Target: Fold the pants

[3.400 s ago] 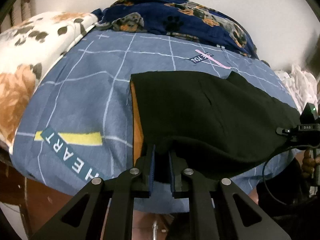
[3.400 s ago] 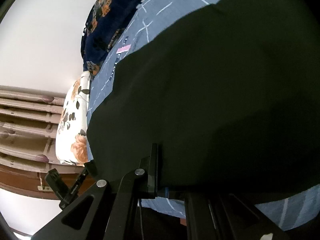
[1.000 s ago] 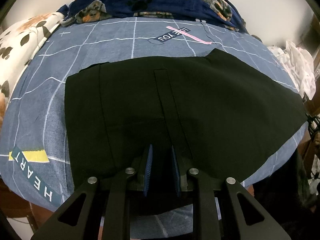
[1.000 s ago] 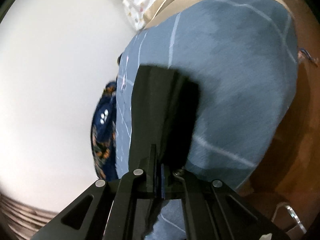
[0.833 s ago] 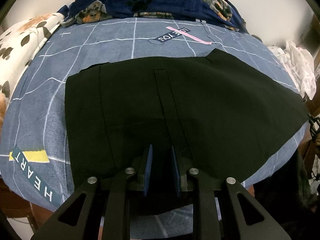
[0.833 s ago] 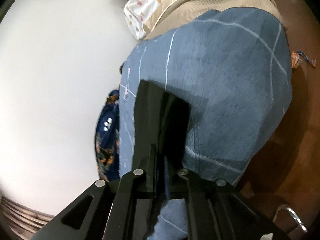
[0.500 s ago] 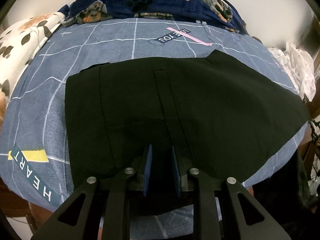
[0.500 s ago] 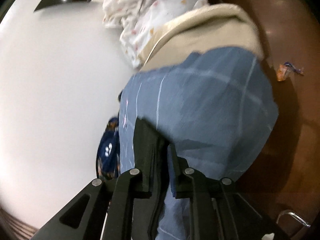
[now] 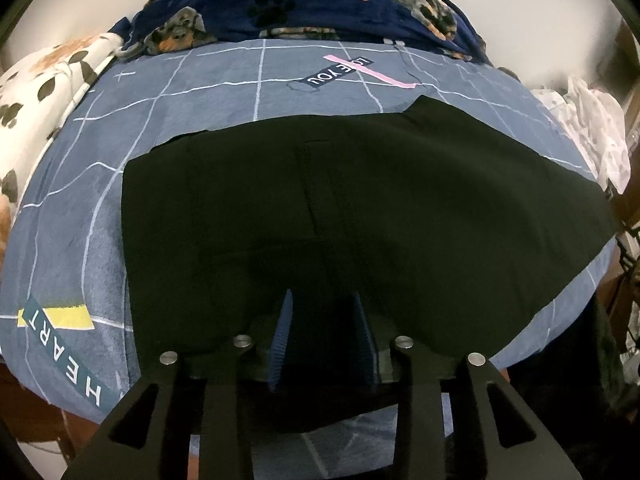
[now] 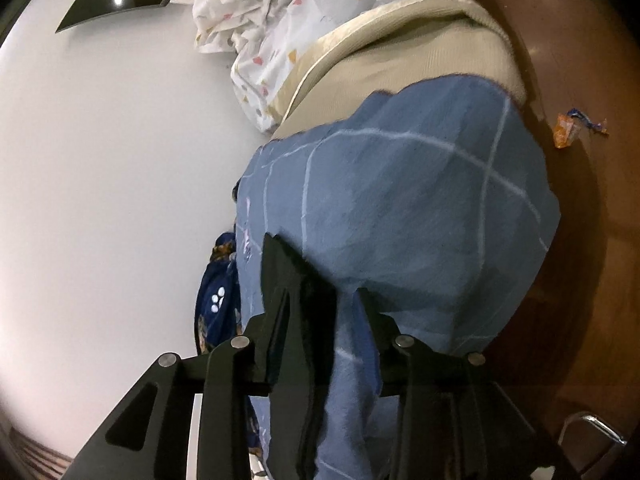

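The black pants (image 9: 360,216) lie spread flat across the blue bedsheet (image 9: 80,208), folded lengthwise, with one end near the bed's right edge. My left gripper (image 9: 322,300) is open at the pants' near edge, its blue-padded fingers (image 9: 284,328) apart over the cloth. In the right wrist view, the pants' end (image 10: 296,280) shows as a dark strip on the sheet (image 10: 420,208). My right gripper (image 10: 320,300) is open, with that end lying between its fingers, against the left one.
A navy dog-print blanket (image 9: 320,4) lies along the far side of the bed. A floral pillow (image 9: 36,88) is at the left. White patterned cloth (image 10: 272,20) and a beige mattress corner (image 10: 400,40) are at the bed's end. A wrapper (image 10: 568,128) lies on the brown floor.
Both grippers have opened and let go of the pants. The right gripper has drawn back from the pants' end. The left view has hardly shifted.
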`<control>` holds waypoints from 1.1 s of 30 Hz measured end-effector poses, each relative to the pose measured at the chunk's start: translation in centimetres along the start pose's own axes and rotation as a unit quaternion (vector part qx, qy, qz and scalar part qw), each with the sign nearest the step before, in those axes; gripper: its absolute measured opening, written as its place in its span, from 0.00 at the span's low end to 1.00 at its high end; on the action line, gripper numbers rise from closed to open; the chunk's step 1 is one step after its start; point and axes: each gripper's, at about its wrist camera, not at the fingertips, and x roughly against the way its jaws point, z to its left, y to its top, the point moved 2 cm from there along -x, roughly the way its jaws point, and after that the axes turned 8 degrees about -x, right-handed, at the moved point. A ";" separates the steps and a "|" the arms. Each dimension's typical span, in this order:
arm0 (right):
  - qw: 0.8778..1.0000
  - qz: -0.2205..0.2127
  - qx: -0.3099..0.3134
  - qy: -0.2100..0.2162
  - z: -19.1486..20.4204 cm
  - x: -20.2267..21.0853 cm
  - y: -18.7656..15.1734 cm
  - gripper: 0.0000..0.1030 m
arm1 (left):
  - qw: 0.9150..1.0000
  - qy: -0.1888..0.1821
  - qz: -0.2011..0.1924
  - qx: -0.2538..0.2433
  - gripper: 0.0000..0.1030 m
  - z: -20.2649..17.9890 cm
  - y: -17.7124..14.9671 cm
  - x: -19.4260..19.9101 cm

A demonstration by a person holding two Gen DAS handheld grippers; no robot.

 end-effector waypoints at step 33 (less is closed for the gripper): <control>0.896 0.423 0.085 -0.108 2.5 -13.4 -31.9 0.40 | 0.998 0.001 -0.005 -0.059 0.65 -2.2 -0.2 -0.5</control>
